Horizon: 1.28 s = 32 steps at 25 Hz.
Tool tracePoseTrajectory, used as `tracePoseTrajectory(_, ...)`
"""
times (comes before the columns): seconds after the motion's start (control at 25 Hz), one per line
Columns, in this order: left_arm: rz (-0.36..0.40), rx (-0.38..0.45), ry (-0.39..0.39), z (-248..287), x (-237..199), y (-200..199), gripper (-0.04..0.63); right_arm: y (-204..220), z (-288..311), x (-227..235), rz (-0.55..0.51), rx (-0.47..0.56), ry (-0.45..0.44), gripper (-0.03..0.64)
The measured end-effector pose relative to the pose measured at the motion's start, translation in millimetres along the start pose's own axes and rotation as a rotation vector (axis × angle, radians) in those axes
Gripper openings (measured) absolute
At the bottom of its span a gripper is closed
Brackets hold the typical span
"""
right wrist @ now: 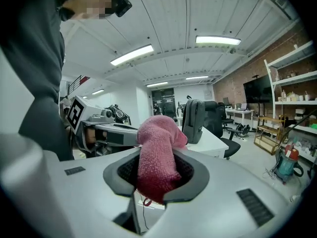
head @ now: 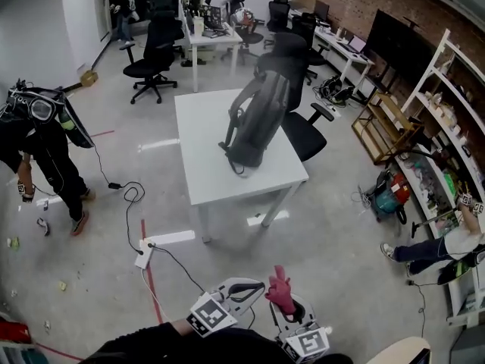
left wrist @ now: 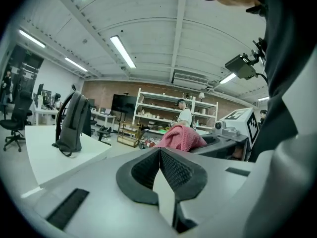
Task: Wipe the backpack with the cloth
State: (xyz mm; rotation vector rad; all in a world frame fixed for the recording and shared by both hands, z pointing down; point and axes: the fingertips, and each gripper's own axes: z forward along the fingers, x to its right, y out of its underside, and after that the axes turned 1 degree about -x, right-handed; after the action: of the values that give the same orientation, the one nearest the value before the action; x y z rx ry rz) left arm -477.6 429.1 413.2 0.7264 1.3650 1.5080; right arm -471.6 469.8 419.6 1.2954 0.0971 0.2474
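one left claw (left wrist: 159,151) closed empty, right claw (right wrist: 156,170) gripping cloth (right wrist: 157,140), backpack (head: 254,123) atop table (head: 206,169), chair (head: 305,137)

Grey left tongs (left wrist: 160,157), grey right tongs (right wrist: 157,176), black sleeves (head: 148,349)

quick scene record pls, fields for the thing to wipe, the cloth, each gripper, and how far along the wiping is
target: dark backpack, upright on the white table
tool: pink cloth, off the table
right: right gripper, jaws clamped on the cloth
left: left gripper, jaws shut, nothing between them
gap: both grippers short of the table, bare floor between
progress: wiping not yet begun, cloth not touching the backpack
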Motion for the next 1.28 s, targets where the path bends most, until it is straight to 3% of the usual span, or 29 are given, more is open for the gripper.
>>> tracePoseTrajectory(0.28,-0.029,-0.005,0.014,2.2,-91.9,2.5,0.017,-14.0,77.5,20.3,0.005,-0.025,0.027,0.107)
tracePoseTrajectory(0.48,-0.044,0.000,-0.031,12.3,-131.2,-1.0,0.017,-10.4,121.3,32.1,-0.004,-0.070,-0.048,0.107)
tracePoseTrajectory(0.64,-0.065,-0.009,-0.118,20.8,-165.8,1.9,0.017,-14.7,157.3,52.9,-0.008,-0.059,-0.138,0.107)
tracePoseTrajectory(0.8,-0.108,-0.024,-0.254,41.2,-198.2,3.4,0.017,-22.8,188.3,93.4,-0.004,-0.036,-0.242,0.107)
tracePoseTrajectory(0.92,-0.146,-0.016,-0.343,71.8,-211.6,-13.8,0.017,-41.0,201.3,130.5,-0.020,-0.024,-0.327,0.107)
tracePoseTrajectory(1.08,-0.122,-0.015,-0.423,122.6,-223.4,-42.1,0.018,-52.1,211.5,174.9,-0.031,-0.023,-0.443,0.107)
tracePoseTrajectory(1.28,-0.120,-0.003,-0.495,182.9,-238.6,-68.8,0.017,-54.5,219.9,236.4,-0.019,-0.041,-0.514,0.108)
